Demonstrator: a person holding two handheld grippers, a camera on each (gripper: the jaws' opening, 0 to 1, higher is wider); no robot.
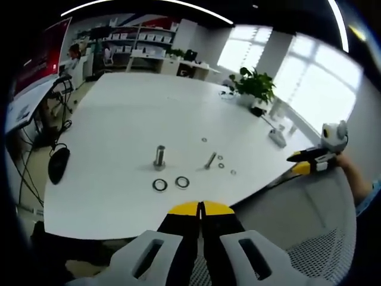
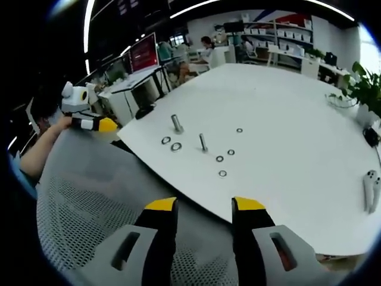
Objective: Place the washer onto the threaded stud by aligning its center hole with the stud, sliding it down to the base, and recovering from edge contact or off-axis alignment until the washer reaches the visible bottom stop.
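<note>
Both grippers hang back from the white table, well short of the parts: the left gripper with its jaws pressed together and empty, the right gripper with jaws spread and nothing between them. Two washers lie flat side by side just in front of the upright stud, with a thinner bolt and smaller rings beside them. Picking up cleanly likely means pinching one washer by its rim, keeping the hole clear, then lowering it level over the stud's tip.
</note>
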